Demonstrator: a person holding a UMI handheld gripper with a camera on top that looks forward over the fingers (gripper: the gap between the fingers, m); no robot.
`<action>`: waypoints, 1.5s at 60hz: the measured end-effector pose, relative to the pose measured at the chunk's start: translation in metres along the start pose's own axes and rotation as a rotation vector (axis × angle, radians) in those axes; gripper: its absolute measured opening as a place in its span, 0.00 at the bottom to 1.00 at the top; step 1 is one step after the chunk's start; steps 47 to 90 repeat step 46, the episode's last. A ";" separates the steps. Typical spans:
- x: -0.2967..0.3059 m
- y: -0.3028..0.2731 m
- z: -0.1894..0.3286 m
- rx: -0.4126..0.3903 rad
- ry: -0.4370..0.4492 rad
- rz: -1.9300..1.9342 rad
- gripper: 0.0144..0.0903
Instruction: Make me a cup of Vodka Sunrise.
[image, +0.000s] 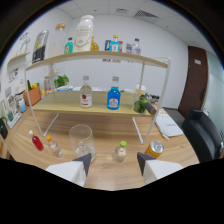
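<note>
The gripper (114, 161) sits low at the centre of the frame with its two pale fingers spread wide and nothing held between them; bare wooden table (105, 172) shows in the gap. Just ahead of the left finger stands a clear, empty drinking glass (81, 141), upright. Ahead of the gap, slightly right of centre, stands a small clear bottle with a yellow-green cap (120, 151), and beside the right finger an orange drinks can (154, 148) leans at a tilt. At lower left lie a small red bottle with a white cap (36, 141) and a small clear bottle with an orange cap (53, 147). On the lower tier of the wooden shelf rack (65, 106), mid-frame, stand a clear bottle with a red label (86, 93) and a bottle of blue liquid (114, 95); their labels cannot be read. Judgement: the task is at its opening, as the glass holds no liquid and no bottle is in hand. The next move calls for choosing the spirit, probably the red-labelled shelf bottle, advancing over the glass without knocking it, and closing both fingers squarely on the bottle's body.
</note>
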 end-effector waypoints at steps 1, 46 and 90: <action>-0.004 0.001 -0.004 -0.006 0.001 0.000 0.93; -0.088 0.006 -0.055 -0.051 -0.035 -0.008 0.94; -0.088 0.006 -0.055 -0.051 -0.035 -0.008 0.94</action>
